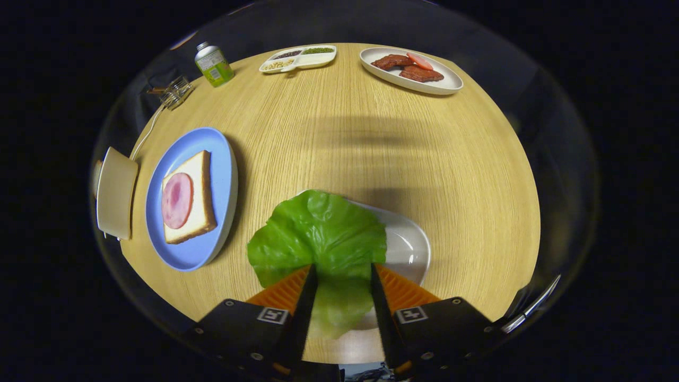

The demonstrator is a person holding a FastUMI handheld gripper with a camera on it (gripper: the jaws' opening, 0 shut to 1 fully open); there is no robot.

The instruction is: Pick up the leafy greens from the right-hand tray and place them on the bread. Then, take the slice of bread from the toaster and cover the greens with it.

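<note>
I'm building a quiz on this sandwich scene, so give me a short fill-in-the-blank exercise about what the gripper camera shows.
1. The lettuce leaf lies between the fingers of the ____ gripper.
2. The bread slice rests on a ____ plate.
3. On the bread slice lies a round slice of ____.
4. The lettuce leaf partly covers a ____ tray.

Missing words: open; blue; ham; white

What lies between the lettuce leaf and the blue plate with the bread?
Bare wooden table in the gripper view, between the lettuce leaf and the blue plate. The gripper fingers flank the leaf's near part.
</note>
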